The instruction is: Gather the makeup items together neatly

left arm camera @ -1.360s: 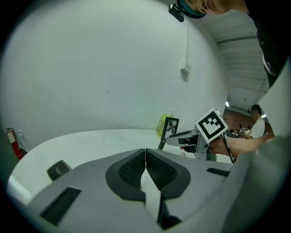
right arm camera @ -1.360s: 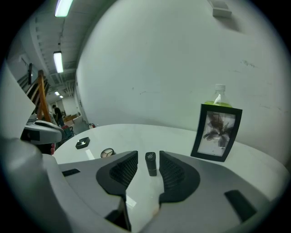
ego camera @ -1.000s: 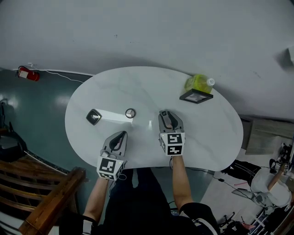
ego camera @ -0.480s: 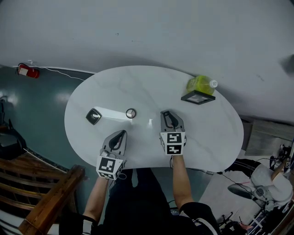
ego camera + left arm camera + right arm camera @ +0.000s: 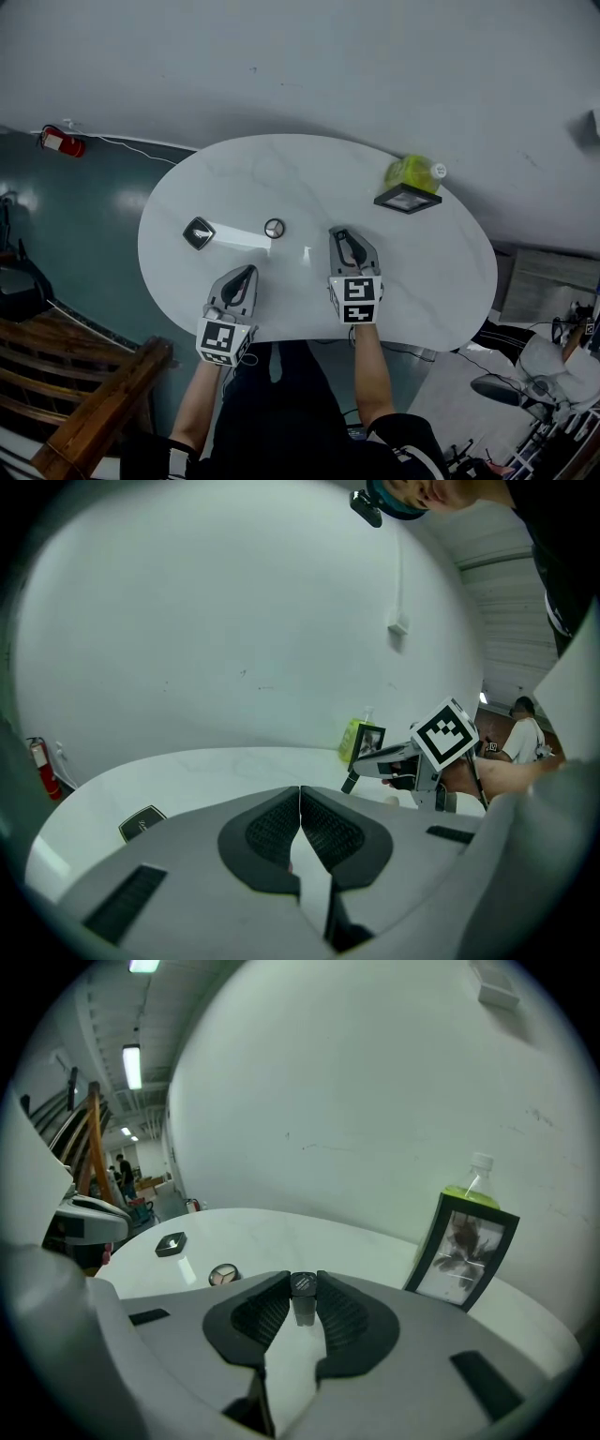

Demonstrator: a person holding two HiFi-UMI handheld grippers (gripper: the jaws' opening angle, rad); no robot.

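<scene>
You have three makeup things on the one white worktop point(image 5: 281, 178); one small black tube point(image 5: 302, 1286) is between the fingers of your right gripper point(image 5: 344, 240), and those fingers have just been closing and now press on it; one round case point(image 5: 274, 227) lies on the worktop between your two grippers and a bit past them; one black square case point(image 5: 198, 232) lies to its left, well apart from it; your left gripper point(image 5: 300, 801) is near the worktop's near edge, its fingers shut tight together with nothing between them; at the far right stand one photo frame point(image 5: 408, 198) and one green bottle point(image 5: 412, 172) just behind it.
</scene>
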